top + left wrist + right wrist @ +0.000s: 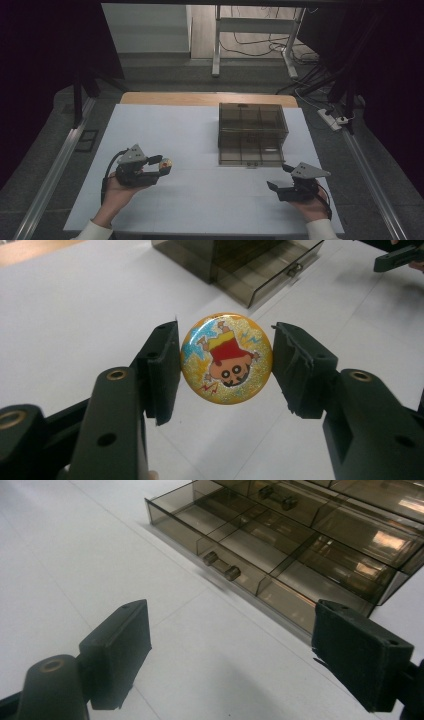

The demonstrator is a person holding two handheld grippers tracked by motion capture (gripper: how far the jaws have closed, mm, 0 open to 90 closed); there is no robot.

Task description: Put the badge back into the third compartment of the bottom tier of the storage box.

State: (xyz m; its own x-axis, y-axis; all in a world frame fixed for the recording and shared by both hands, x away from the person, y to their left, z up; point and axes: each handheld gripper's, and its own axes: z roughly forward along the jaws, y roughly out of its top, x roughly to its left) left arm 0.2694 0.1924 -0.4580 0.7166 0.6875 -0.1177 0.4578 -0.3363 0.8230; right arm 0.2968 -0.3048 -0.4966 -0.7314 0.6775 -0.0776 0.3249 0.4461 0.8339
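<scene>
Badge point(226, 358), round and glittery orange with a cartoon figure in red and yellow printed on it, sits between the jaws of the left gripper point(226, 365), held up above the white table point(200, 145). The left jaw pad presses its edge; on the other side a thin gap may show between the rim and the pad, so I cannot tell how firmly it is pinched. From above, the left gripper point(162, 165) rides in the person's left hand point(117, 192) over the near left part of the table, with the badge point(165, 163) at its tip. The right gripper point(280, 177) is in the right hand point(312, 205) at the near right, jaws spread wide with nothing in them. Just beyond it stands a smoky clear plastic drawer box point(252, 127), its lowest drawer point(260, 555) pulled out toward the person, divided into compartments, a small handle point(221, 565) on its front
</scene>
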